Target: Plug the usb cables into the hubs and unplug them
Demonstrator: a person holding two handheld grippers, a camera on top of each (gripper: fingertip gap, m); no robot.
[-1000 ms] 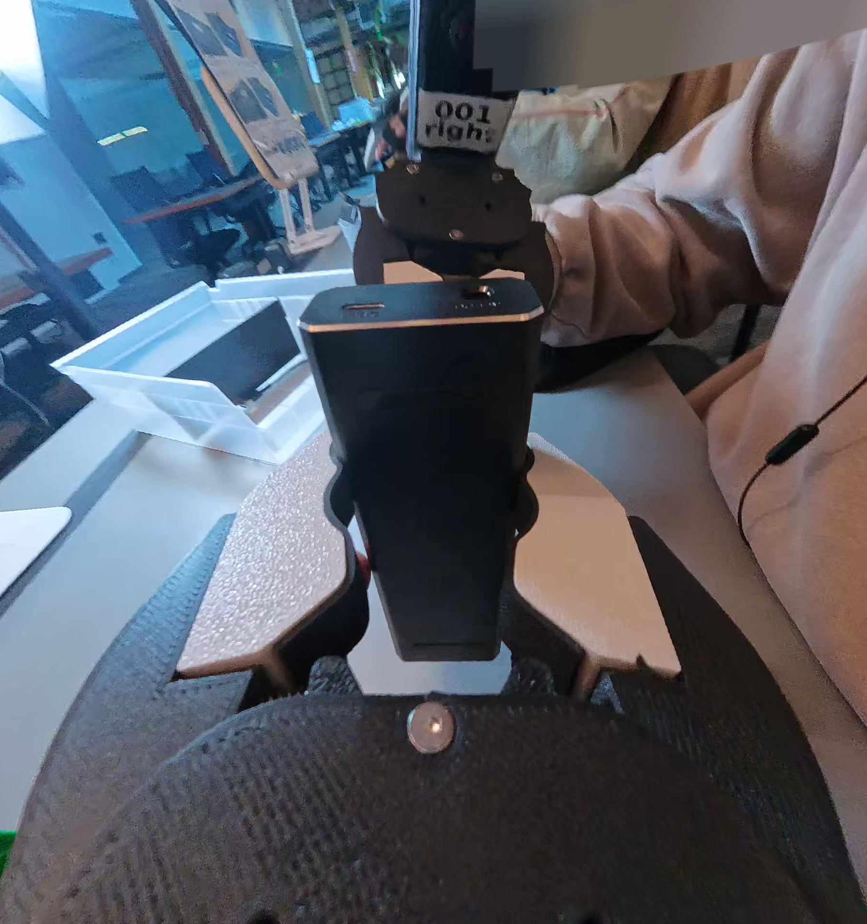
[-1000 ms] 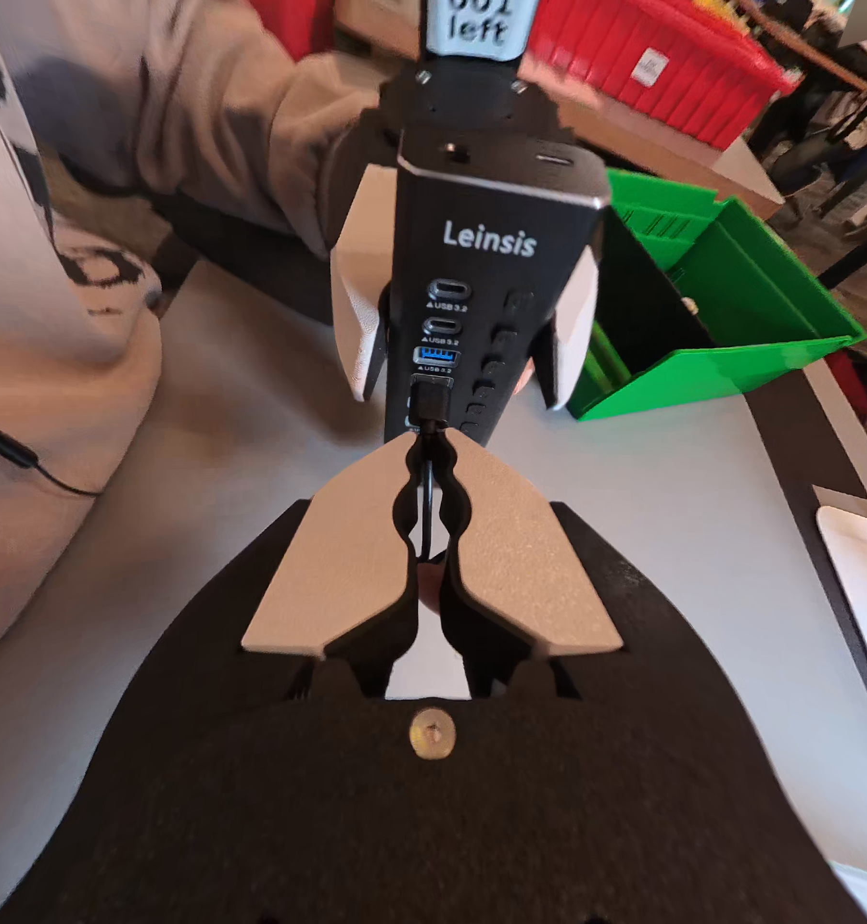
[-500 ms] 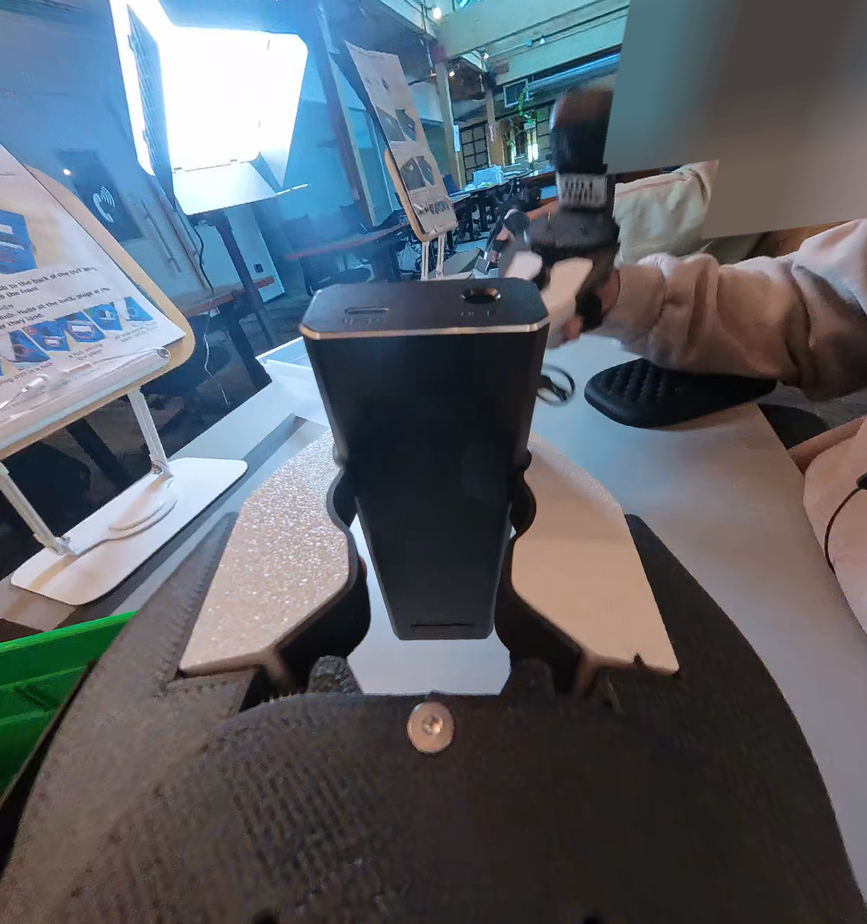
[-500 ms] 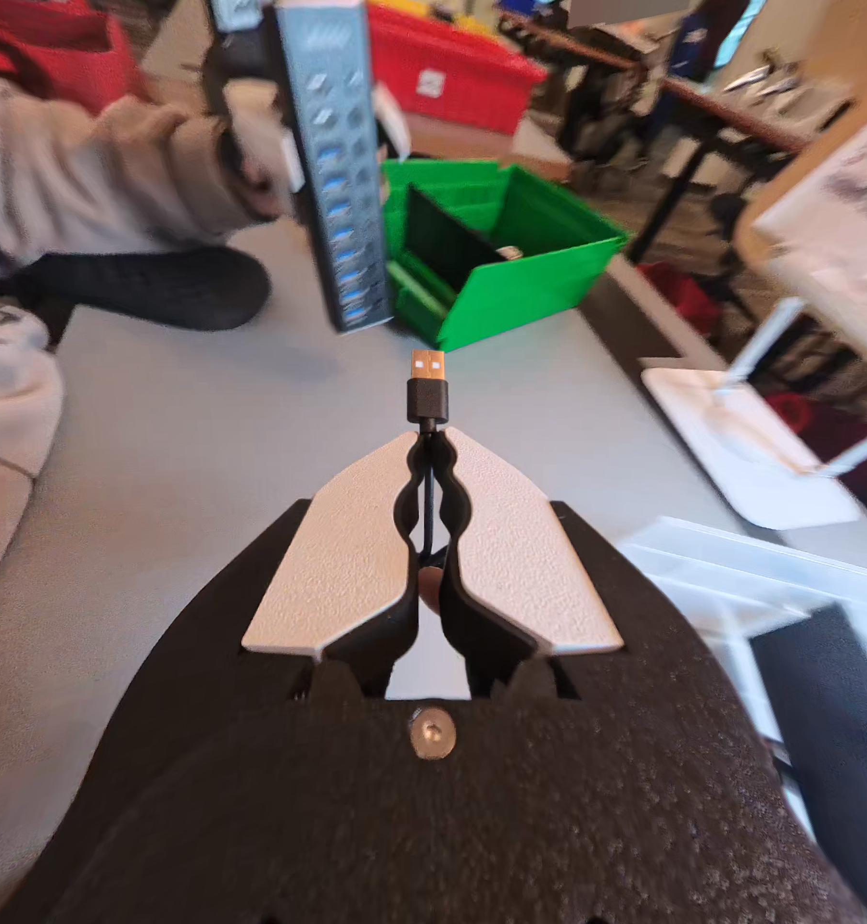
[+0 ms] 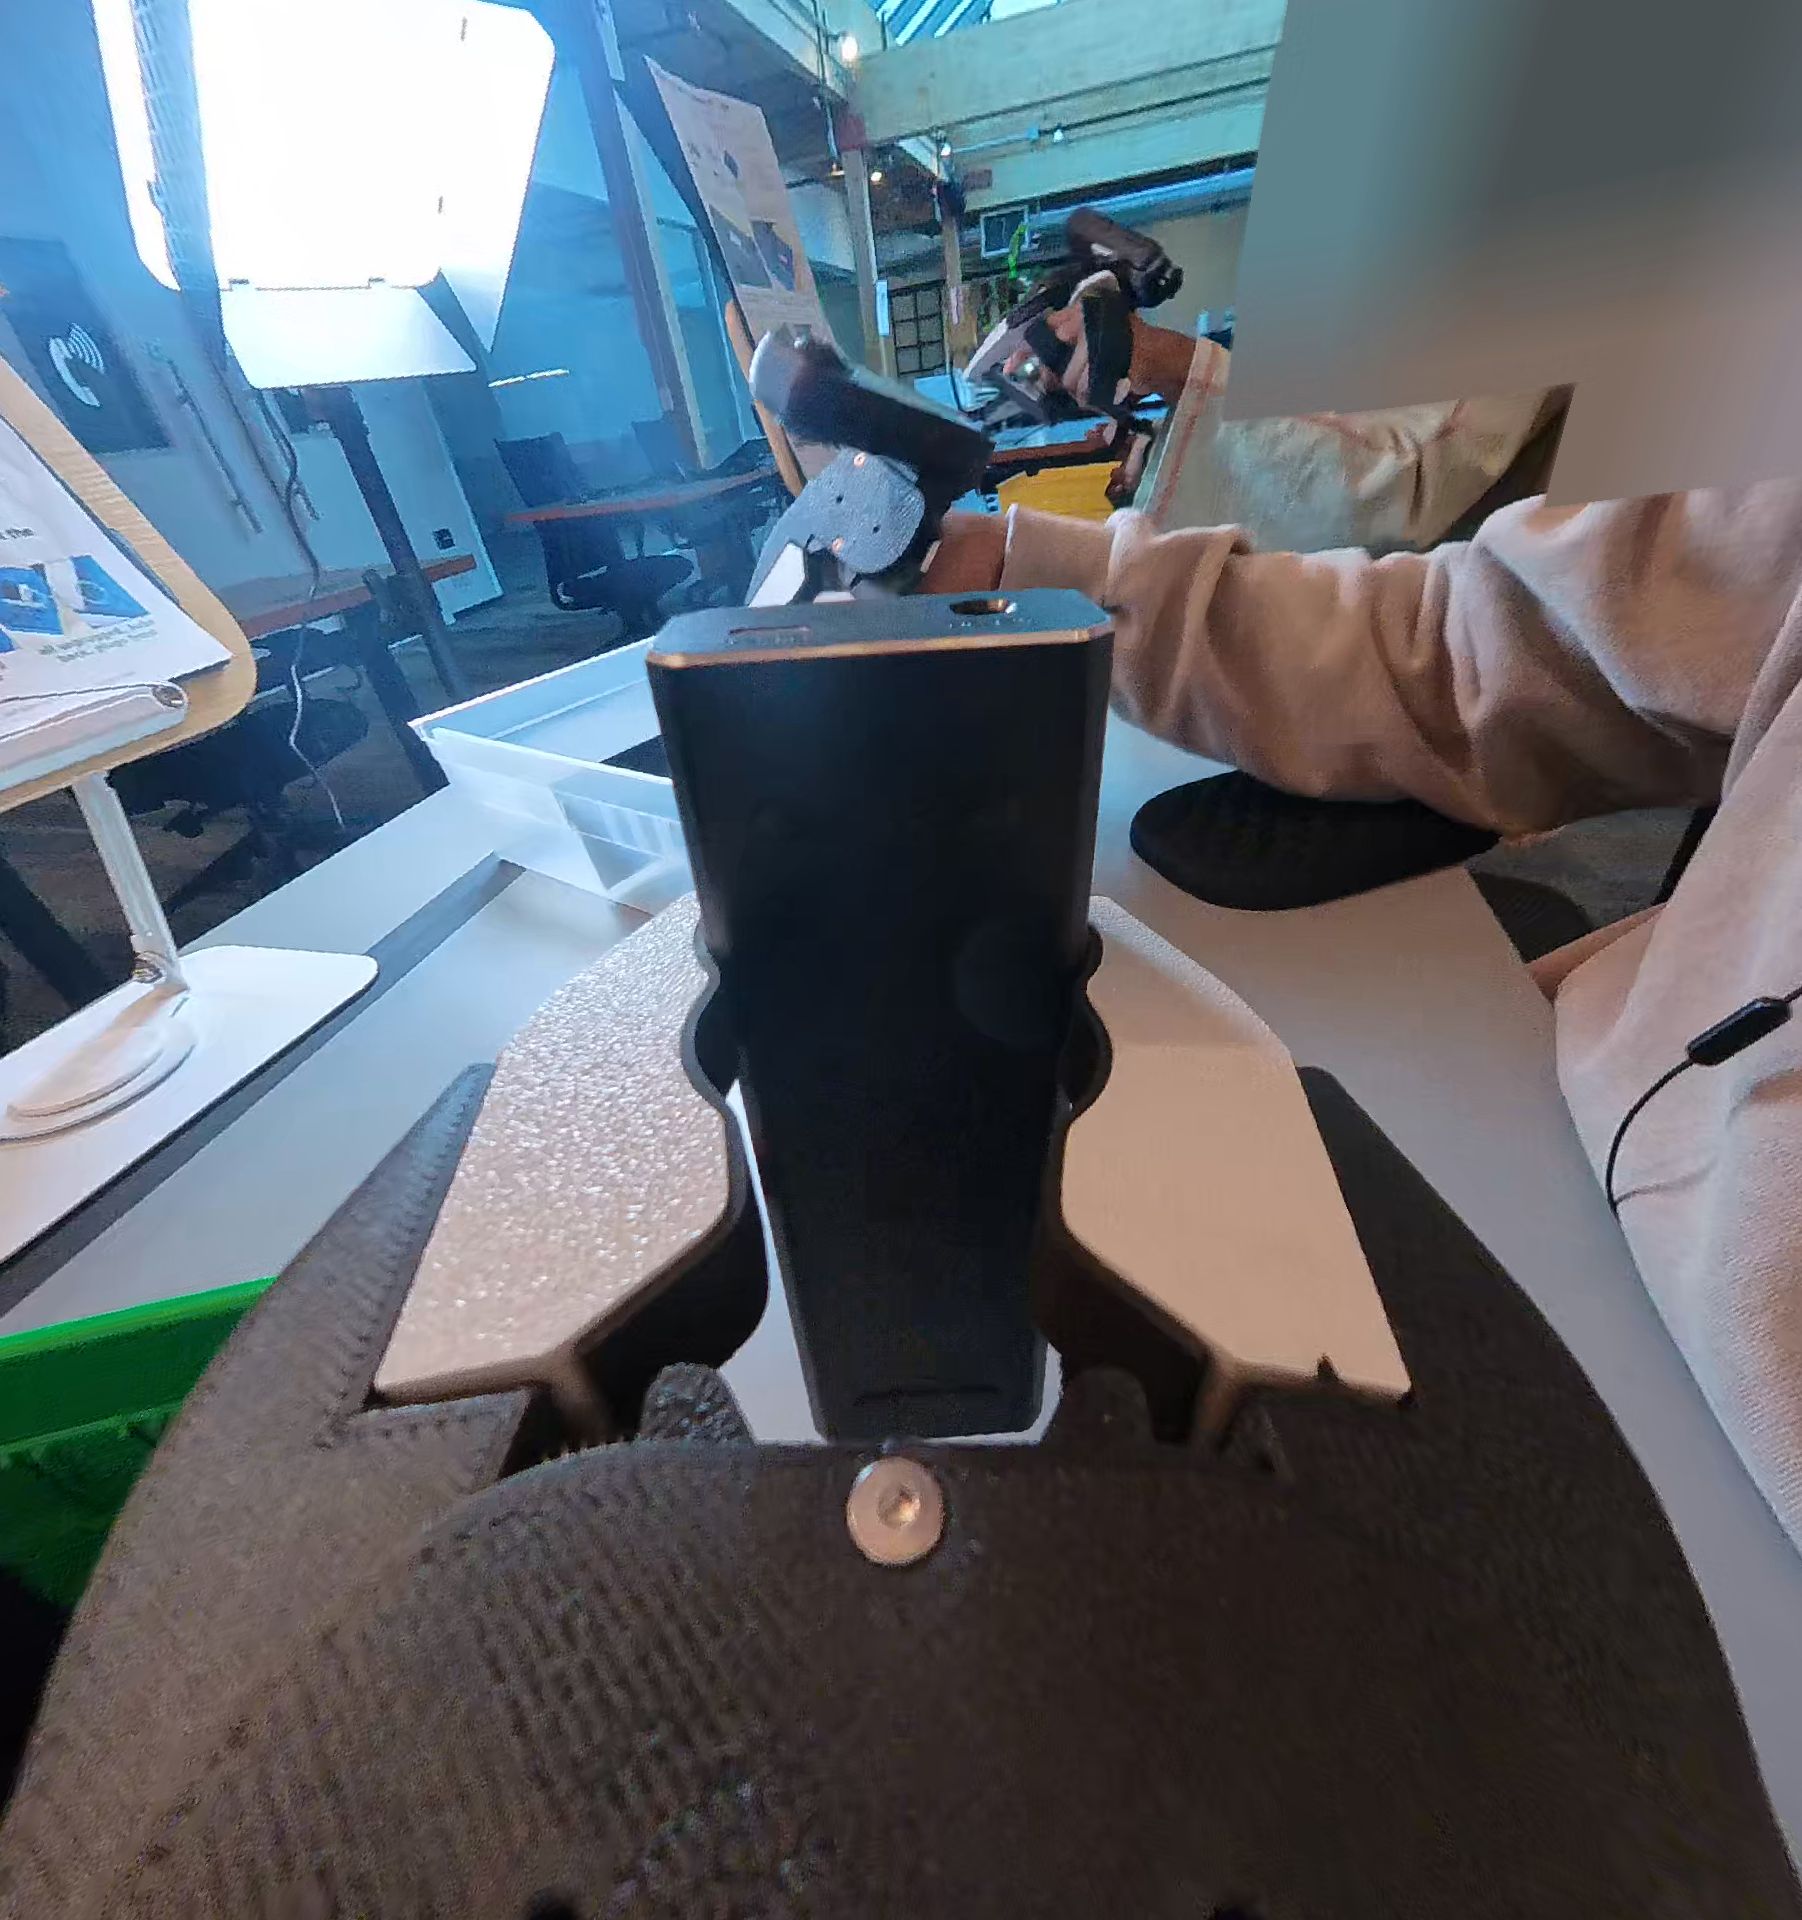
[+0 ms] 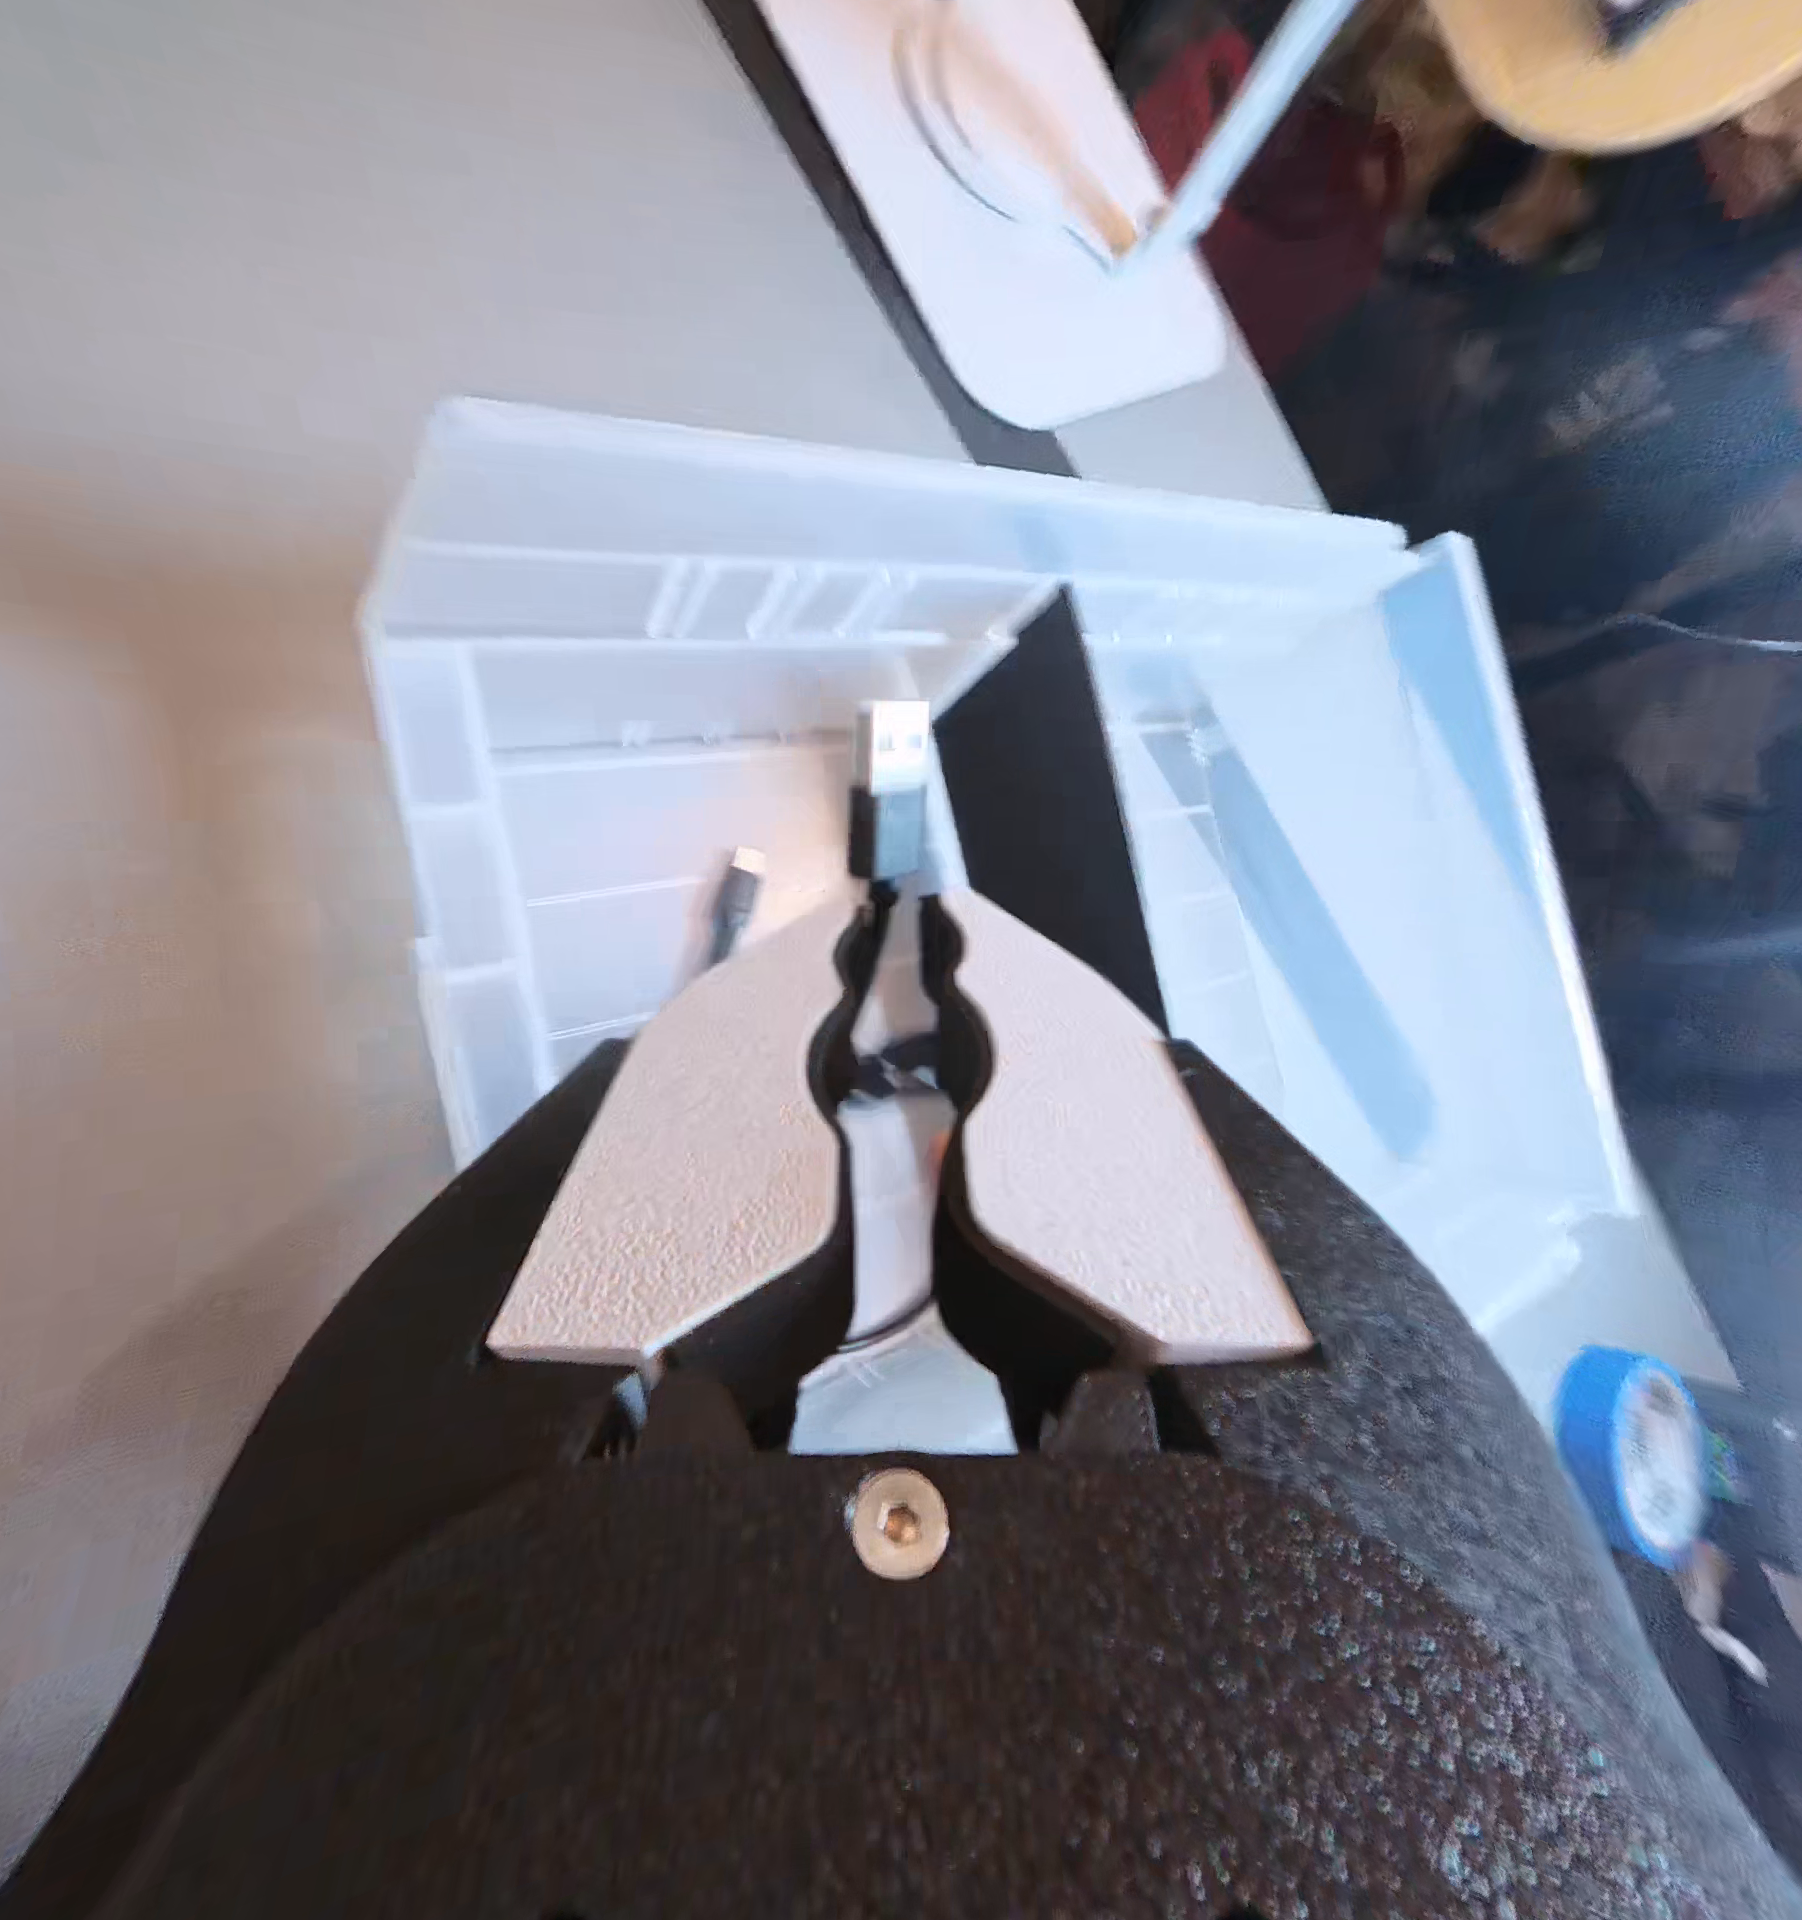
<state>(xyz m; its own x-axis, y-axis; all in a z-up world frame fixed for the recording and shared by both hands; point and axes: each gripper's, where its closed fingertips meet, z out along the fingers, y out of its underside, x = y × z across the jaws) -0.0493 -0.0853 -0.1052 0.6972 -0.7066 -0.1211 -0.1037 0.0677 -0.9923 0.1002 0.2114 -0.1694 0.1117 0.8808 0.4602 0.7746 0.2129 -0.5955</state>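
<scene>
Left tongs [image 5: 892,997]: clamped on black usb hub [image 5: 881,935], hub upright btwn both pads, top end w/ ports pointing away, bottom end near tongs' base.
Right tongs [image 6: 895,914]: narrow, pinching black usb cable [image 6: 889,831] just behind plug; metal plug sticks out past the tips, free, not in any port.
White tray [image 6: 1292,831]: on counter [image 6: 149,520] right under & ahead of right tongs, lid open; black panel inside, right of plug.
2nd cable end [image 6: 736,894]: lies in tray, just left of right tongs' tips.
Blue tape roll [image 6: 1629,1455]: right of right tongs, near counter edge.
Green bin [image 5: 55,1434]: low left of left tongs.
White stand base [image 5: 97,1049]: on counter, left of left tongs.
Focus: right view blurred, fine detail unclear.
</scene>
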